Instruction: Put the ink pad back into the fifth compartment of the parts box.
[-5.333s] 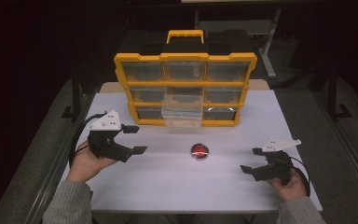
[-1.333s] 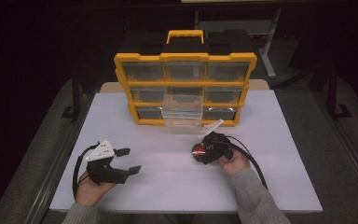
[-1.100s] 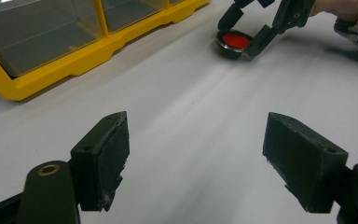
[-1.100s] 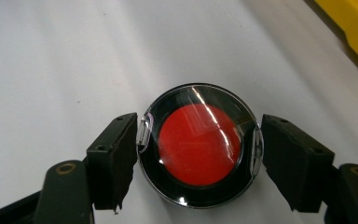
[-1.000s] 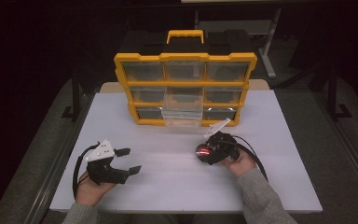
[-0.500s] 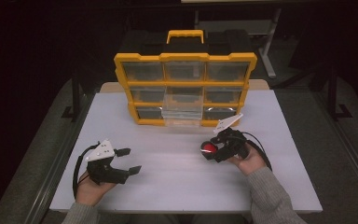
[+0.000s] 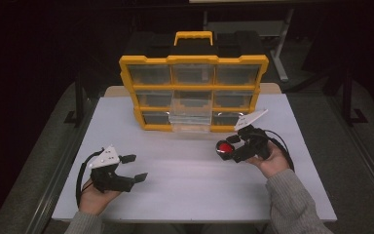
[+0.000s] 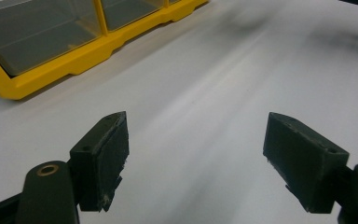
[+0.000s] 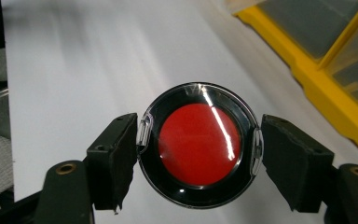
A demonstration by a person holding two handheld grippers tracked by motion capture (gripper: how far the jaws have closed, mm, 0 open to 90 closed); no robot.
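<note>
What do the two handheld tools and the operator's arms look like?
Both tools, left and right, are black with two blocky black jaws, each topped by a grey three-cornered plate and trailing a black cable. Brass-coloured rivets show at the jaw bases. The person wears grey knit sleeves.

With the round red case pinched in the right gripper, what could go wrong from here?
The right gripper holds the round red case only at two opposite points of its smooth curved rim, so it could pivot or slip out. The yellow drawer organizer stands close behind, with one clear drawer protruding; the case might clip it.
</note>
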